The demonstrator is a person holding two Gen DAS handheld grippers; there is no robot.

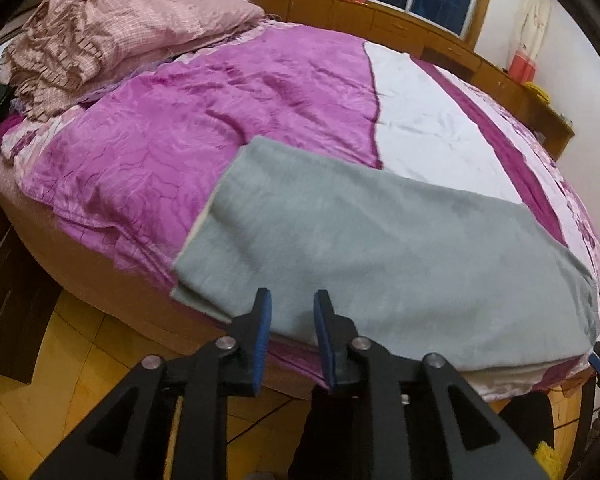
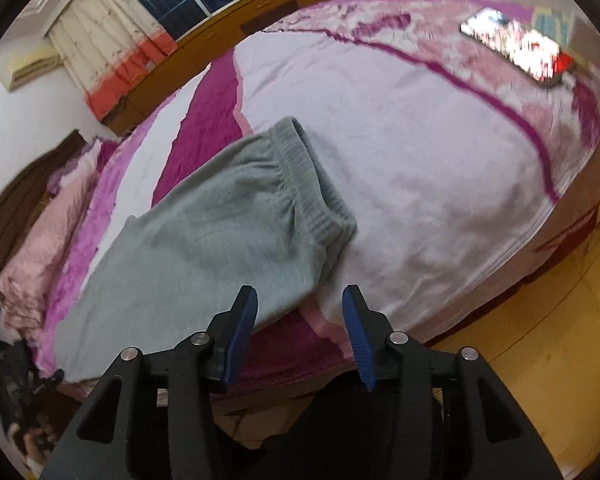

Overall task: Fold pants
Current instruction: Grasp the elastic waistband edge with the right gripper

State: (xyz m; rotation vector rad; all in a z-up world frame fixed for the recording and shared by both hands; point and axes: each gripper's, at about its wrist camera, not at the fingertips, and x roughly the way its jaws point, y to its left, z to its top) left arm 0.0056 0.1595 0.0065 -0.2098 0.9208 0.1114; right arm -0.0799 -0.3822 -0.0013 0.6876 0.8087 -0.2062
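Both your left hand-held gripper (image 1: 289,304) and right hand-held gripper (image 2: 300,304) hang spread and empty over the soft grey fleece pants (image 1: 380,248) lying folded lengthwise along the purple-quilted bed's (image 1: 148,312) near edge, so a shallow pinch could lift just the top layer and undo that fold.

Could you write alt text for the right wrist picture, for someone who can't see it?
Grey pants lie folded lengthwise on a pink and purple bed, waistband farthest away. The right tongs hover open and empty over the near edge.
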